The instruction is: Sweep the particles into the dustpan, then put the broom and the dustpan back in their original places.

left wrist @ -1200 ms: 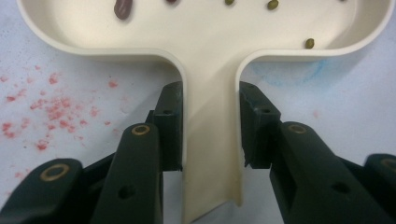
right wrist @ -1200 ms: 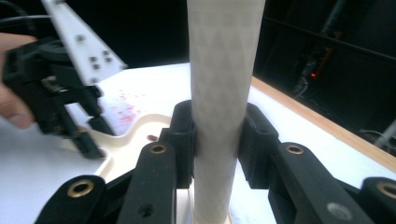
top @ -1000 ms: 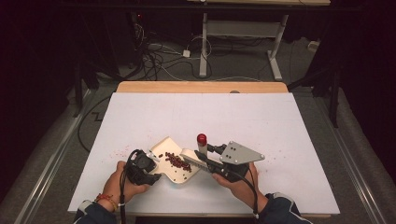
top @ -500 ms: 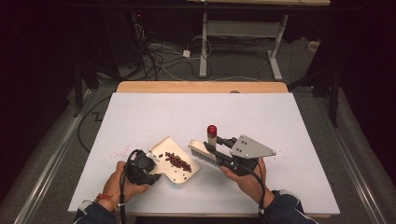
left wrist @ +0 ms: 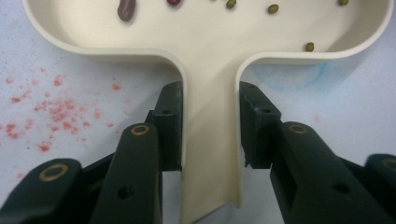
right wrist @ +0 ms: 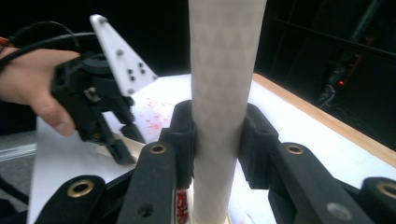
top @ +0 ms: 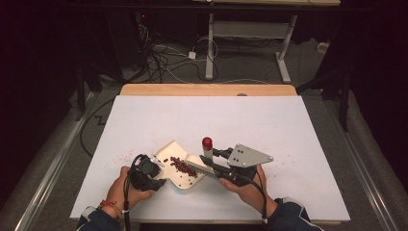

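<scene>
A cream dustpan [top: 171,150] lies on the white table with a heap of red beans [top: 181,166] in it. My left gripper [top: 155,174] is shut on the pan's handle [left wrist: 210,140], both pads pressed to its sides [left wrist: 210,126]. Red beans [left wrist: 126,9] and green beans [left wrist: 273,8] lie in the pan's bowl. My right gripper [top: 217,166] is shut on the white handle [right wrist: 226,70] of a brush with a red cap [top: 207,142]. Its bristles [top: 198,167] rest at the pan's right edge beside the beans. The right gripper view [right wrist: 217,140] shows the left gripper [right wrist: 93,107] and its hand farther off.
Red specks and smears [top: 127,156] dot the white table [top: 269,120] left of the pan and near its right side. A wooden strip [top: 207,89] runs along the far edge. Cables and a desk frame [top: 250,29] stand on the dark floor beyond.
The right gripper lifted the brush up and to the right, then brought it back down to the pan's right edge. The left gripper and the pan stayed put.
</scene>
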Demonstrator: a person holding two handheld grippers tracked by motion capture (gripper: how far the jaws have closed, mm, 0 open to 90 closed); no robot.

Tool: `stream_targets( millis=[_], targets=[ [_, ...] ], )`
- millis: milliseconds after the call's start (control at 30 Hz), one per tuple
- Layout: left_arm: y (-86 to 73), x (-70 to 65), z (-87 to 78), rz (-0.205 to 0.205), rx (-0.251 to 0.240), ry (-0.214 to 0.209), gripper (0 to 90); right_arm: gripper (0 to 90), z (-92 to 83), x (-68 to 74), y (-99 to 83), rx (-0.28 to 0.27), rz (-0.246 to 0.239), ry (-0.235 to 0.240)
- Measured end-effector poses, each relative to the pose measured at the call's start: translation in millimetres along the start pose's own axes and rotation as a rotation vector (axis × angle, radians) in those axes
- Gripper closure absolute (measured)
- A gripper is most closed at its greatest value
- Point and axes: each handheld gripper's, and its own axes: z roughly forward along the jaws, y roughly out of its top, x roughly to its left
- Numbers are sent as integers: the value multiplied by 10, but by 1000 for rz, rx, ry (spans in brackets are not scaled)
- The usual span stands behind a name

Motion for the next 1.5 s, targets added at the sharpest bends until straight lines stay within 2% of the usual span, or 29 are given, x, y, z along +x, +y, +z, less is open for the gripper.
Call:
stream_targets(
  millis=[100, 233, 533, 667, 833, 1000, 1100, 1267, 1500],
  targets=[
    [-3, 1, -1, -2, -3, -2, 636, 700, 11, 41, 25, -3, -25, 12],
    [-2, 16, 15, -7, 0, -10, 636, 699, -15, 36, 55, -11, -30, 5],
    [-15, 31, 21, -6, -8, -16, 635, 699, -166, -113, 127, -30, -4, -25],
    [-18, 19, 19, -7, -13, -11, 636, 699, -259, -192, 134, -19, 5, -24],
    [-39, 24, -23, -17, -33, -13, 638, 699, -443, -324, 119, 1, 14, -22],
    [-70, 59, -49, -42, -49, 11, 639, 699, -685, -462, 100, 27, 17, -33],
    [-78, 76, -50, -53, -49, 14, 639, 699, -852, -540, 74, 48, 23, -6],
    [-86, 99, -60, -62, -54, 22, 638, 698, -1116, -668, -9, 76, 50, 1],
    [-91, 139, -55, -77, -57, 31, 638, 698, -1318, -797, -152, 159, 93, 32]
  ],
)
